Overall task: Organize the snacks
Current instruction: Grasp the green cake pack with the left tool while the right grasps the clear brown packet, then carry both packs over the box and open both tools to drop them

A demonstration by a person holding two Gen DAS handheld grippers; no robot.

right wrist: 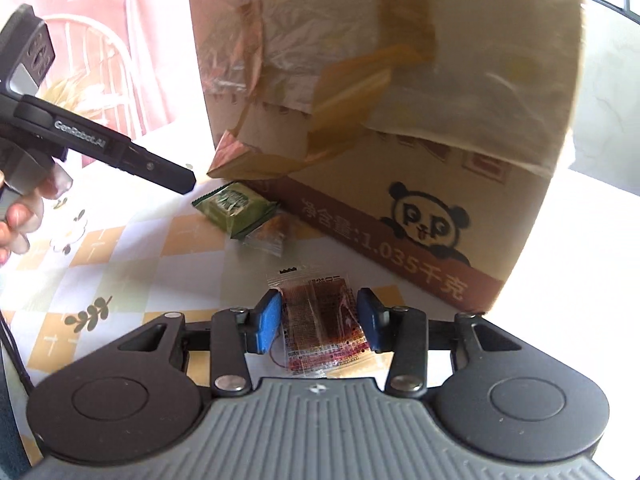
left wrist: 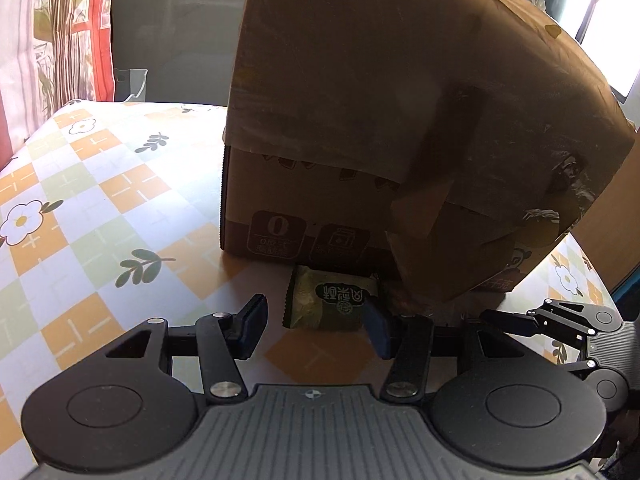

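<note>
A green snack packet (left wrist: 330,298) lies on the table against the foot of a big cardboard box (left wrist: 360,120). My left gripper (left wrist: 316,324) is open, its fingers either side of the packet's near end. In the right wrist view the green packet (right wrist: 234,208) shows by the box (right wrist: 400,100), with a small clear-wrapped snack (right wrist: 270,234) beside it. My right gripper (right wrist: 322,320) is open around a clear packet of reddish-brown snack (right wrist: 320,320) lying on the table. The left gripper's body (right wrist: 100,144) shows at left.
The table (left wrist: 80,220) has a checked orange, green and white cloth with flowers. The box's open flap (left wrist: 440,160) hangs down over the front, just above the green packet. The right gripper (left wrist: 560,320) shows at the right edge. A curtain (left wrist: 60,40) hangs behind.
</note>
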